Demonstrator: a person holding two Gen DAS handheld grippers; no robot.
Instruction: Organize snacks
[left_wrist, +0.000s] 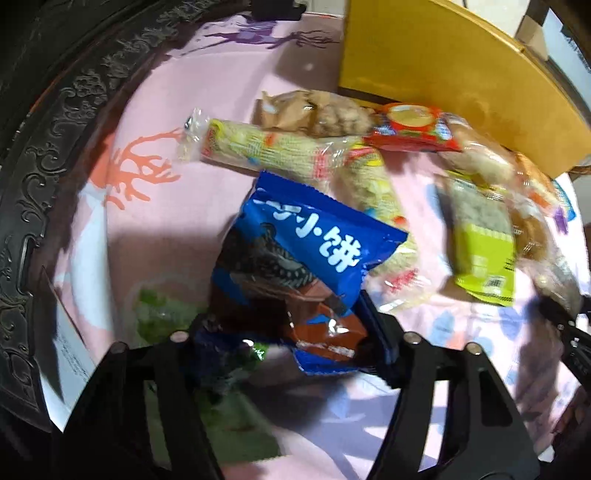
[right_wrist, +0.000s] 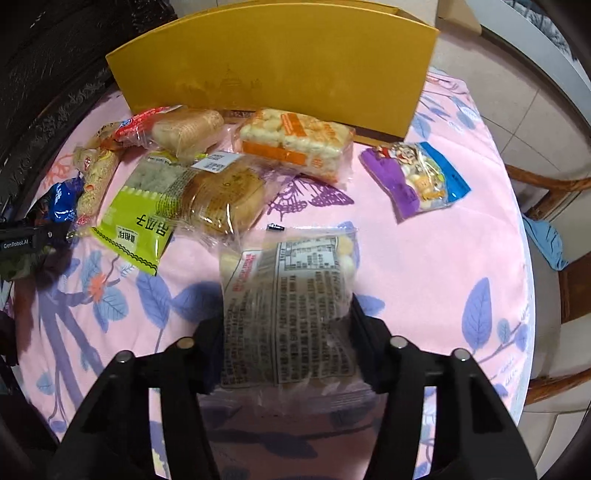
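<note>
- The left gripper (left_wrist: 291, 332) clamps a glossy blue biscuit packet (left_wrist: 306, 251), crinkled foil with white lettering, above the pink patterned tablecloth (left_wrist: 155, 229).
- The right gripper (right_wrist: 284, 332) grips a clear, text-printed snack bag (right_wrist: 288, 295) before the yellow cardboard box (right_wrist: 273, 66).
</note>
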